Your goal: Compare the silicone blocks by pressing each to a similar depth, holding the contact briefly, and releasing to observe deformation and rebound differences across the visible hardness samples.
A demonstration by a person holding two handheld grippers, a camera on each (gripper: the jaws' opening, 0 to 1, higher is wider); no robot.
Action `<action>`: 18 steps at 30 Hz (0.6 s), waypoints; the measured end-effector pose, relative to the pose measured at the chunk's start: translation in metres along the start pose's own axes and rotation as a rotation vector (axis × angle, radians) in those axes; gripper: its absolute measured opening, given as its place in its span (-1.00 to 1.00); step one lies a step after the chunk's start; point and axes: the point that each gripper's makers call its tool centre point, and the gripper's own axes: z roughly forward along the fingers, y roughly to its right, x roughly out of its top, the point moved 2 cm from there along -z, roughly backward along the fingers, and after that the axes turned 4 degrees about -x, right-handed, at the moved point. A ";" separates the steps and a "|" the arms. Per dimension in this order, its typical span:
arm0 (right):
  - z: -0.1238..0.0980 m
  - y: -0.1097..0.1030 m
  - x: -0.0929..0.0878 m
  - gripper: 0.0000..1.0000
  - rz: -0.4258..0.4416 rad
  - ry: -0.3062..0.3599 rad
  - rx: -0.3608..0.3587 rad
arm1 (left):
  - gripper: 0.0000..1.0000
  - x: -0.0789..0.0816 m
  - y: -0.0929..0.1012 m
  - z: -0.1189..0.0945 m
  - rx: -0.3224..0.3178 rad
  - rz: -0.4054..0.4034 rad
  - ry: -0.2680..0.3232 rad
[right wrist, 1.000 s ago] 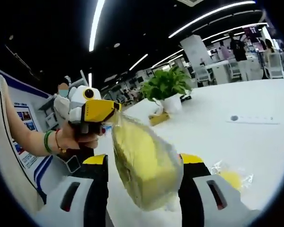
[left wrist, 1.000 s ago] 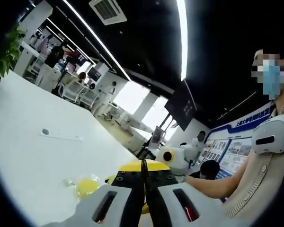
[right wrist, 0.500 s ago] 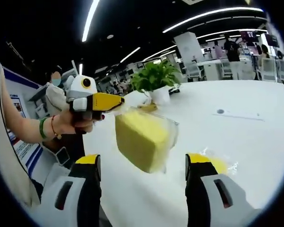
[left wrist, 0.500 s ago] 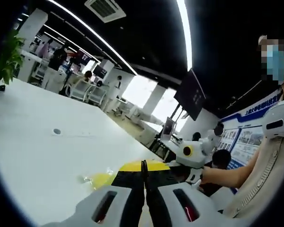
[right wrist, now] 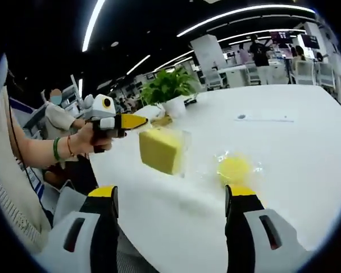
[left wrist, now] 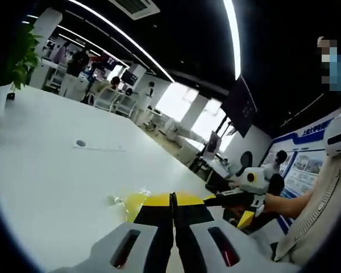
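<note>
Left gripper [right wrist: 137,120] pinched closed; right gripper [right wrist: 170,199] spread wide.

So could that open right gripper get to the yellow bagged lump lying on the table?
Probably yes. The right gripper is open and empty, and the bagged yellow lump lies on the white table ahead of it. The yellow block, hanging from the left gripper, sits off to one side.

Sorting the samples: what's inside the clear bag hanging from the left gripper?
A yellow block fills the clear bag pinched by the left gripper. Its far side is hidden.

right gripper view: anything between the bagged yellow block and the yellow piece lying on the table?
Nothing. In the right gripper view, only bare white table separates the bagged yellow block, held by the left gripper, from the yellow piece.
</note>
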 end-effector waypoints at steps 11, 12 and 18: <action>-0.037 0.014 0.006 0.46 0.033 0.083 -0.088 | -1.00 -0.008 -0.045 -0.004 0.084 -0.014 -0.039; -0.040 0.017 0.005 0.46 0.033 0.080 -0.100 | -1.00 -0.007 -0.051 -0.004 0.093 -0.013 -0.041; -0.055 0.027 0.001 0.44 0.061 0.076 -0.149 | -1.00 0.001 -0.074 -0.001 0.121 0.000 -0.039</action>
